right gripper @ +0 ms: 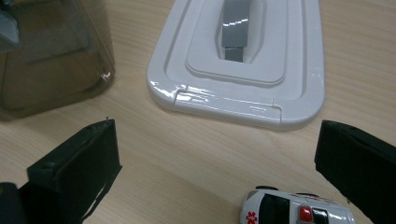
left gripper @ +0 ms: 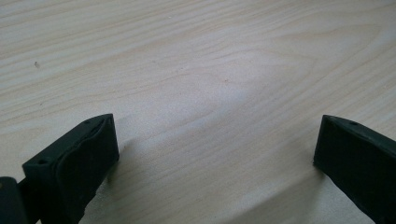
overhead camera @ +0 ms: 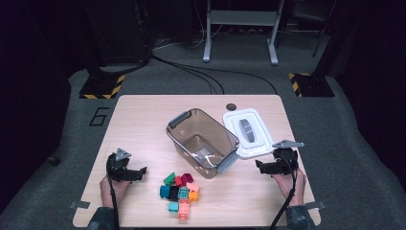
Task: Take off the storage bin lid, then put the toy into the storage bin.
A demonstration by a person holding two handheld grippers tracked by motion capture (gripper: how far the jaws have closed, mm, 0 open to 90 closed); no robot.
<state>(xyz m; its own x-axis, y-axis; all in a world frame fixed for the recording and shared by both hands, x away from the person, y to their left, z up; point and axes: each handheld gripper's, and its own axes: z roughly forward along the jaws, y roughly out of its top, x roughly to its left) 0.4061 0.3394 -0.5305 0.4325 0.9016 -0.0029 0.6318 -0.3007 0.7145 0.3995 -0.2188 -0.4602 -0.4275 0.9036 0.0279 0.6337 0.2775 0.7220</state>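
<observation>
Your left tool (left gripper: pixel 217 154) and right tool (right gripper: pixel 217 158) are spread wide, empty, over the wooden surface (overhead camera: pixel 143 120); a toy ambulance (right gripper: pixel 299 207) lies between the right jaws.

We see the desk (overhead camera: pixel 143 115) evenly lit against a dark room; glare streaks the white lid (right gripper: pixel 243 93); close tongs look soft, casting faint shadows.

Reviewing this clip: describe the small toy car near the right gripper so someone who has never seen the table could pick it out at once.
Start at the white lid lying flat on the wooden table beside the clear bin. Just nearer the person than the lid's edge, between the open jaws of the right gripper, sits the toy car. It is white with a red medical star and red roof light, unlike the blocks.
</observation>
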